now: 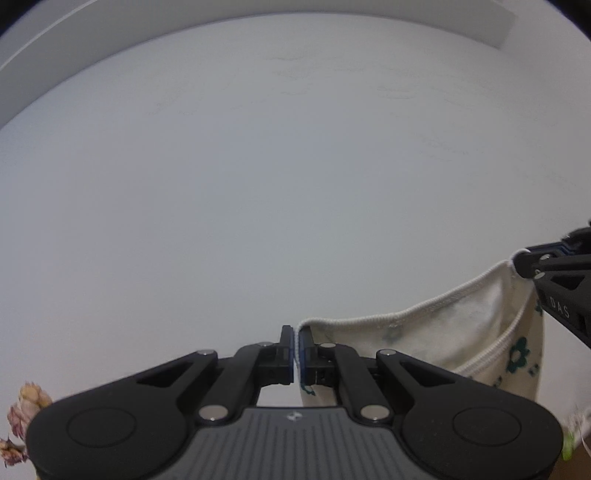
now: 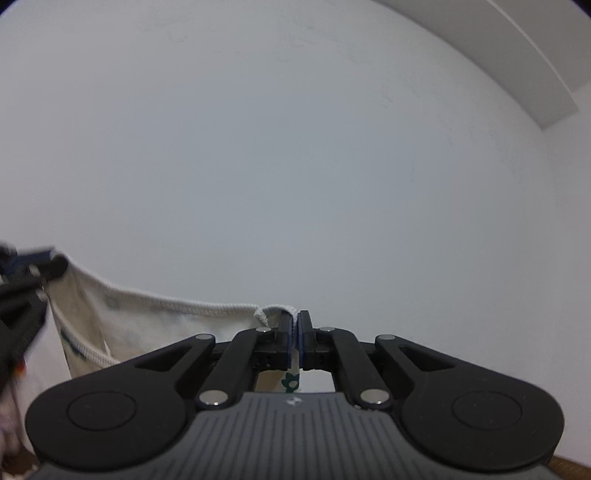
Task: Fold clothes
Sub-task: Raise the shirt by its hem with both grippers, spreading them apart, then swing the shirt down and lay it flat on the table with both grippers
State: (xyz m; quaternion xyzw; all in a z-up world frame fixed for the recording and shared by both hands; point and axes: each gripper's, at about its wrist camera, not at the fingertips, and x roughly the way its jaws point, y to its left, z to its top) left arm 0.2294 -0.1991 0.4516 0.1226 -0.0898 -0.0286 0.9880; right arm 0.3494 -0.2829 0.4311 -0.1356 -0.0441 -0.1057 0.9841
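Note:
A cream garment (image 1: 461, 325) with green flower prints and a ribbed white hem hangs in the air, stretched between both grippers. My left gripper (image 1: 296, 334) is shut on one end of the hem; the cloth runs right from it to the other gripper (image 1: 524, 264), seen at the right edge. In the right wrist view my right gripper (image 2: 296, 319) is shut on the opposite end of the hem, and the garment (image 2: 147, 325) runs left to the left gripper (image 2: 51, 264) at the left edge. The garment's lower part is hidden below both gripper bodies.
A plain white wall (image 1: 295, 166) fills both views, with a pale ledge or beam (image 1: 480, 22) along the top. Dried pinkish flowers (image 1: 26, 410) show at the lower left of the left wrist view. A strip of brown floor (image 2: 569, 469) shows at the lower right.

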